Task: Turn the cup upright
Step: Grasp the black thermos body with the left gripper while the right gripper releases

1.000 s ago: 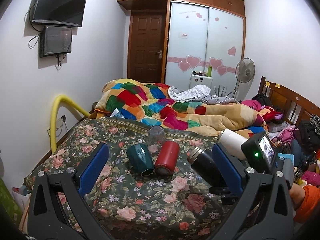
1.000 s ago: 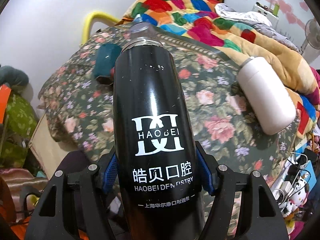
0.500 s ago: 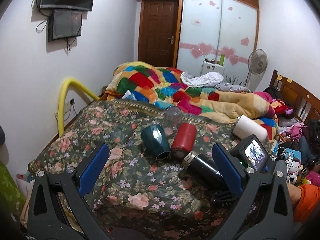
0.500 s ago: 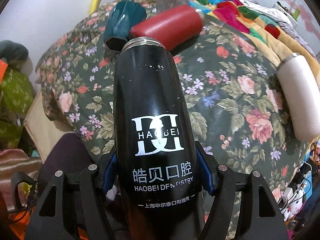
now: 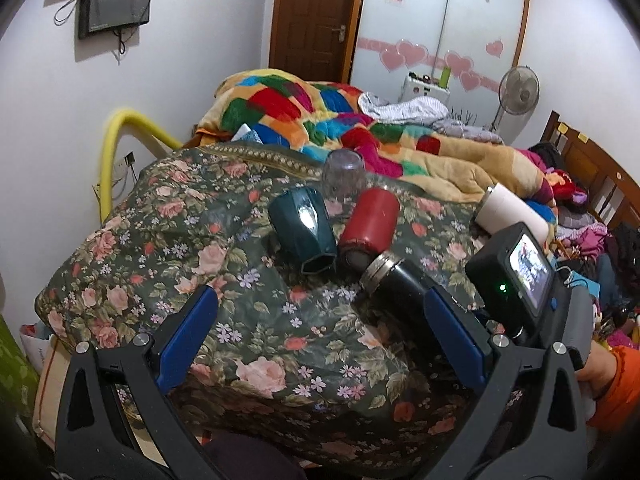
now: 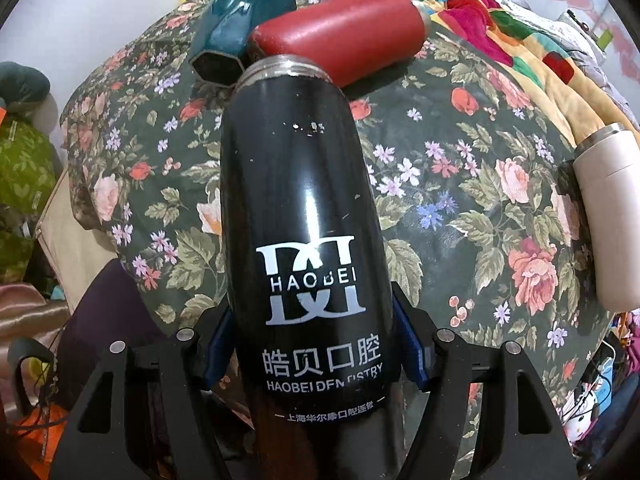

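- The right tongs [image 6: 316,354] pinch the base end of a black flask [image 6: 300,216], a blue pad [image 6: 412,354] pressed to each side of it.
- The flask bears white "HAOBEI" lettering and points away from the camera, its steel threaded mouth [image 6: 286,68] open and lidless.
- From the left wrist view the flask [image 5: 400,284] lies low and slanted over the floral cover [image 5: 168,240] of the bed, mouth toward the other cups; whether it touches the cover I cannot tell.
- The right tongs' camera unit [image 5: 516,276] shows beside it, and a hand [image 5: 592,368] in an orange sleeve is at the frame's right edge.
- The left tongs [image 5: 320,344] are spread wide and hold nothing, hanging above the near edge of the cover.
- A teal mug [image 5: 304,228] lies on its side with its six-sided mouth toward the camera.
- A red flask [image 5: 370,226] lies on its side just right of the mug, very near the black flask's mouth.
- A clear glass [image 5: 344,176] stands mouth-down behind those two.
- A white flask [image 5: 512,212] lies on its side at the cover's right, well apart from the rest.
- A patchwork quilt [image 5: 320,116] is heaped behind the cover.
- A yellow rail [image 5: 116,148] arches at the bed's left side by the wall.
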`<act>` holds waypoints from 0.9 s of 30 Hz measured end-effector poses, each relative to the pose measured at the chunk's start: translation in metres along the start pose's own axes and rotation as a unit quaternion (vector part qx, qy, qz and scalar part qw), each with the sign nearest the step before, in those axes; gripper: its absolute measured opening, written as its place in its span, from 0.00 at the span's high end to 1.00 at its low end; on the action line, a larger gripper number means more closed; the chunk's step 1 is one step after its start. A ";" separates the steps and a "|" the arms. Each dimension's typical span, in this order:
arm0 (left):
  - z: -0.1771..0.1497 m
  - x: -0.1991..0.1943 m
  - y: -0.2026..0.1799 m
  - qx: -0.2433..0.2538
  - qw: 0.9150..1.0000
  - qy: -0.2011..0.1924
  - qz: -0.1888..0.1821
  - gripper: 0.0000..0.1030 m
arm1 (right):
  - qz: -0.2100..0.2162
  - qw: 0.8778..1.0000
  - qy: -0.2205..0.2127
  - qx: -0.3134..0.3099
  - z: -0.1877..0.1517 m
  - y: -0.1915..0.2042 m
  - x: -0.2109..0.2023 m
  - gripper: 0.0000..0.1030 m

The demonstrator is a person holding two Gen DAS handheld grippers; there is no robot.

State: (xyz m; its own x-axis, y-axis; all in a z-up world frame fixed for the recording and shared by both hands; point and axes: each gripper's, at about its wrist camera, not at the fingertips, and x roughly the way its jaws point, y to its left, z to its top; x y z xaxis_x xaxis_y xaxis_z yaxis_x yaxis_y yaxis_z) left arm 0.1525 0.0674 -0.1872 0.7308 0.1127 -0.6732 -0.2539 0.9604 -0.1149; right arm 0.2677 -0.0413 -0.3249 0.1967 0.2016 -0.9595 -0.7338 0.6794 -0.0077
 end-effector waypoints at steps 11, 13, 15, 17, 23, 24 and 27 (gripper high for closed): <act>0.002 0.013 -0.015 -0.004 0.999 0.030 -0.022 0.00 | -0.004 0.999 -0.016 -0.037 -0.016 0.006 -0.027 0.37; 0.003 0.020 -0.018 -0.011 0.998 0.045 -0.035 0.00 | -0.006 0.999 -0.027 -0.037 -0.025 0.004 -0.039 0.37; 0.003 0.027 -0.022 -0.021 0.996 0.065 -0.050 0.00 | -0.004 0.999 -0.038 -0.029 -0.035 -0.002 -0.050 0.37; 0.000 0.037 -0.028 -0.034 0.993 0.089 -0.069 0.00 | -0.002 0.998 -0.054 -0.015 -0.046 -0.009 -0.065 0.37; -0.004 0.069 -0.052 -0.070 0.980 0.152 -0.104 0.00 | -0.047 0.991 -0.122 0.035 -0.086 -0.037 -0.116 0.37; -0.004 0.074 -0.056 -0.076 0.978 0.161 -0.105 0.00 | -0.056 0.989 -0.132 0.047 -0.091 -0.044 -0.123 0.37; -0.008 0.099 -0.064 -0.108 0.968 0.206 -0.096 0.06 | -0.075 0.980 -0.160 0.086 -0.109 -0.061 -0.140 0.37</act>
State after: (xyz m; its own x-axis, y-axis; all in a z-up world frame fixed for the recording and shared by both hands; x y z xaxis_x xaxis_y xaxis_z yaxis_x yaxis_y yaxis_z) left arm 0.2362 0.0147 -0.2523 0.4749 -0.2166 -0.8530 -0.2970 0.8730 -0.3870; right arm 0.2143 -0.1882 -0.2204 0.5086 0.2833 -0.8130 -0.5665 0.8213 -0.0682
